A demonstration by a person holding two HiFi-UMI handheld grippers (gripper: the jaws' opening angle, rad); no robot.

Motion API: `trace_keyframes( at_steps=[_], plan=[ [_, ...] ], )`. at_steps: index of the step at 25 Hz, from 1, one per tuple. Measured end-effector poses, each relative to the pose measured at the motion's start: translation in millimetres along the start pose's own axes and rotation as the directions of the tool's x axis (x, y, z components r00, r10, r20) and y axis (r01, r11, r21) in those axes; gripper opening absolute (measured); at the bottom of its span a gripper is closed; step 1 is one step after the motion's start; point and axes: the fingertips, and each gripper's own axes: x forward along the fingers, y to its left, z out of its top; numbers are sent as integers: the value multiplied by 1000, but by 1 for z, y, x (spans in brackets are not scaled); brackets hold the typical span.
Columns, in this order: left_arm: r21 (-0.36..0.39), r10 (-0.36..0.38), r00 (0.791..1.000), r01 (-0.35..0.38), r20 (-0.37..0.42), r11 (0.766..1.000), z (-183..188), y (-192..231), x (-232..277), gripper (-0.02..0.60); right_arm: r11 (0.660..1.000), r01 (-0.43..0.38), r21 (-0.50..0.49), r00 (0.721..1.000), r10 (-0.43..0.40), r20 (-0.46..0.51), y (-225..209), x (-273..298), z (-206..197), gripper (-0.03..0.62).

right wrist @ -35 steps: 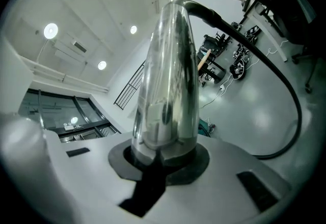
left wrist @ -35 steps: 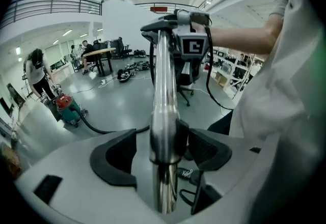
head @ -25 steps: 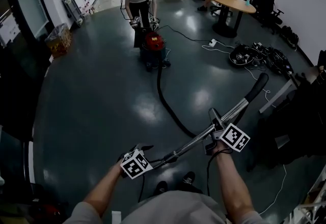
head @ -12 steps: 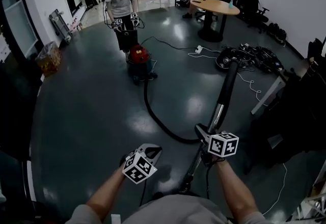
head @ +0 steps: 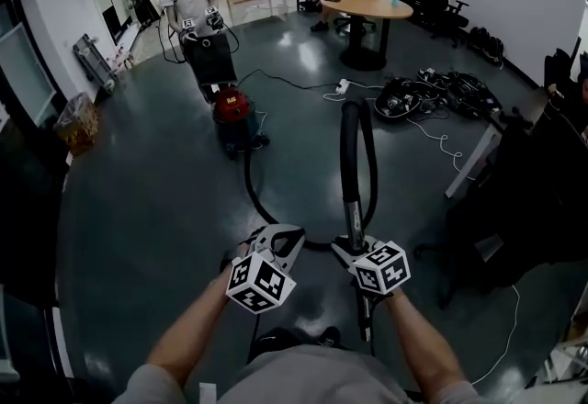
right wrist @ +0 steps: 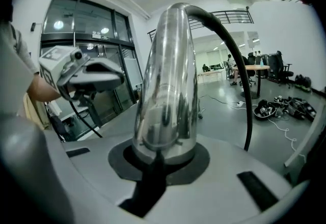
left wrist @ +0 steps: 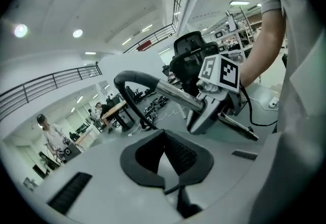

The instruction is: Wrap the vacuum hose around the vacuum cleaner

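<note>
one chrome wand point(right wrist: 168, 75) clamped in right claw point(head: 351, 248); left claw point(head: 278, 239) closed, empty.

Both forearms reach forward — left gripper point(head: 278, 237) closed, seemingly empty; right gripper point(head: 350, 247) clamped on metal tube point(right wrist: 168, 80).

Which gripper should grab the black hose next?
Left, probably. The left gripper is shut on nothing and free, near the hose on the floor; the right gripper is clamped on the metal wand, holding it upright.
</note>
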Motion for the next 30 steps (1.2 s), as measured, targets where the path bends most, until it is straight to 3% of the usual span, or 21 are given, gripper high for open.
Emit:
trace_keyframes(
  at_steps=[5,10,15,19,22,24,26,30],
  plan=[
    [103,54,997,-61,62,993,26,34,7,8,993,-25,-111,997,17,-79,-2,10,-14,54],
    [136,41,992,-57,121,989,27,66,11,8,974,8,-226,983,-50,-179,-12,30,-17,54],
    [173,-37,982,4,186,985,21,93,13,9,962,25,-271,953,-105,-285,-22,53,-19,52],
    [223,-163,968,119,192,968,8,106,23,9,954,28,-299,917,-144,-373,-31,79,-18,52],
    [279,-290,941,235,173,931,-4,104,31,30,937,4,-350,878,-171,-448,-36,99,-16,52],
    [323,-378,916,320,136,891,-16,99,34,125,923,-16,-385,846,-193,-498,-35,111,-11,52],
    [357,-436,895,378,95,854,-32,96,33,168,910,-36,-414,813,-214,-541,-26,122,-5,52],
    [401,-526,850,485,-8,777,-70,95,41,193,887,-86,-453,754,-239,-612,-15,144,1,51]
  ],
)
